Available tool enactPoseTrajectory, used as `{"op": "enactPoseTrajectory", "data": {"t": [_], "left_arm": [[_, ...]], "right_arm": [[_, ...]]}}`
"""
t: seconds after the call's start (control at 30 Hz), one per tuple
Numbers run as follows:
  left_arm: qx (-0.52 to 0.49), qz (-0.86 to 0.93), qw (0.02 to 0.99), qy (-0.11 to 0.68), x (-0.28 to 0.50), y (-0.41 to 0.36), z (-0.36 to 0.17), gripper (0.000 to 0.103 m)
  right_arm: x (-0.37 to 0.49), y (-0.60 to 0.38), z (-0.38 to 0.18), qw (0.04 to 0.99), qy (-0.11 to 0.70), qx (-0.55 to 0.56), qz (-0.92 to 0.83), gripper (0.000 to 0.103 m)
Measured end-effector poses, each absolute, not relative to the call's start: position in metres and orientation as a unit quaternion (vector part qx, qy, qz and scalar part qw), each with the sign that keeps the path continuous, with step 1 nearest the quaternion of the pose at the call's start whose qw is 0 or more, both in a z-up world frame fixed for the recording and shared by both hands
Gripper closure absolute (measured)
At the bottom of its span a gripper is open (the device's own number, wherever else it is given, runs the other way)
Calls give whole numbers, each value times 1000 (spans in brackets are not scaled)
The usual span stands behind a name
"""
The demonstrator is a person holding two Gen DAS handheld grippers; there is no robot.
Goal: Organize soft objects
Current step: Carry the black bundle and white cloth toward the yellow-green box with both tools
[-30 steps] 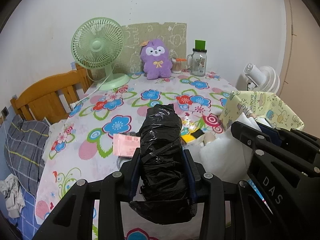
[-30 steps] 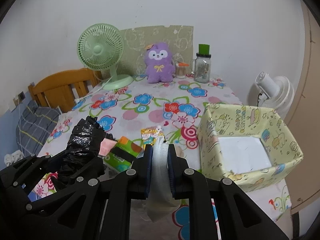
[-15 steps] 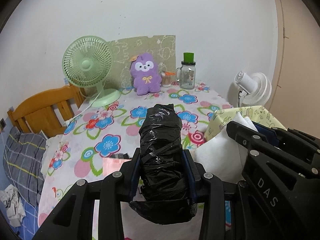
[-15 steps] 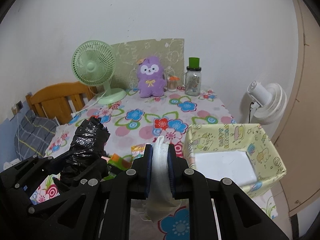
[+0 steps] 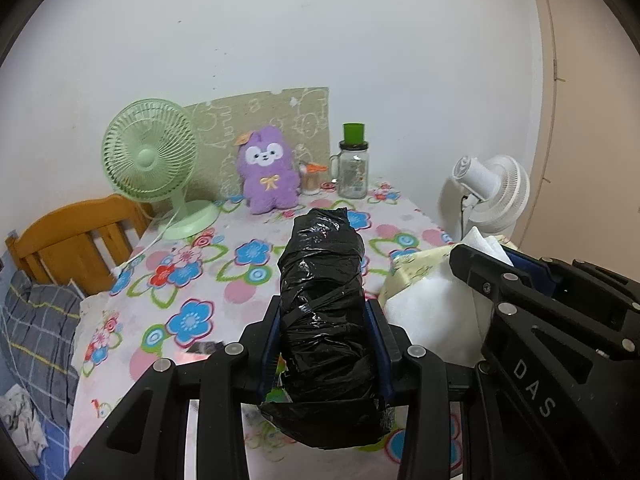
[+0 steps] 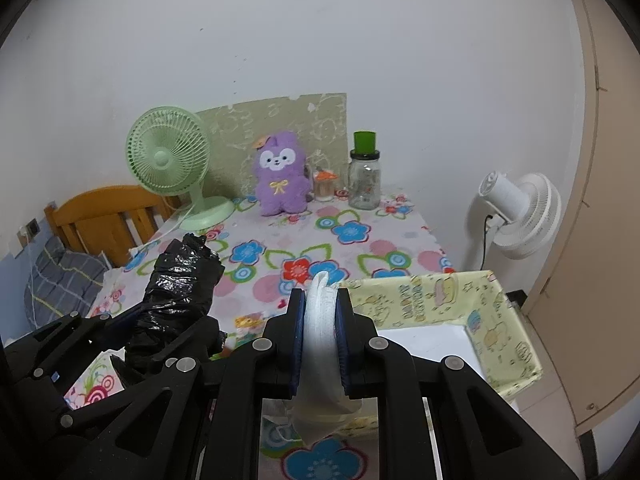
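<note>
My left gripper [image 5: 324,322] is shut on a black plastic-wrapped bundle [image 5: 322,280] and holds it above the floral table [image 5: 192,280]. The bundle also shows in the right wrist view [image 6: 180,280]. My right gripper [image 6: 322,320] is shut on a folded white soft pad [image 6: 320,320], which shows in the left wrist view [image 5: 432,312] too. A yellow patterned box [image 6: 492,320] with a white bottom stands just right of the right gripper. A purple plush toy [image 6: 282,180] sits at the table's far side.
A green desk fan [image 6: 170,164], a glass jar with green lid [image 6: 364,180] and a small cup stand at the back by the wall. A white fan [image 6: 520,216] stands off the table's right. A wooden chair [image 6: 104,216] is at left. Small packets [image 6: 248,324] lie below.
Both grippers have risen and drawn back with their loads; the table and box now look farther and lower. The grips are unchanged.
</note>
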State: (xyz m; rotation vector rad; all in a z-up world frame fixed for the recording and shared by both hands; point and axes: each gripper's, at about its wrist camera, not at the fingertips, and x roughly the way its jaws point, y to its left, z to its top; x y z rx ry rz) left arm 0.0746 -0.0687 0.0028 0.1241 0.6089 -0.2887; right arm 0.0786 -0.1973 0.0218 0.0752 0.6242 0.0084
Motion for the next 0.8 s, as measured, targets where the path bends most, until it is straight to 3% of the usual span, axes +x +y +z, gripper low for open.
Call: {"op": "enactPoseTrajectory", "data": {"t": [0.8], "left_arm": [[84, -204, 926, 308, 103, -156, -1, 63]], "right_arm": [[99, -284, 17, 946, 314, 63, -57, 85]]}}
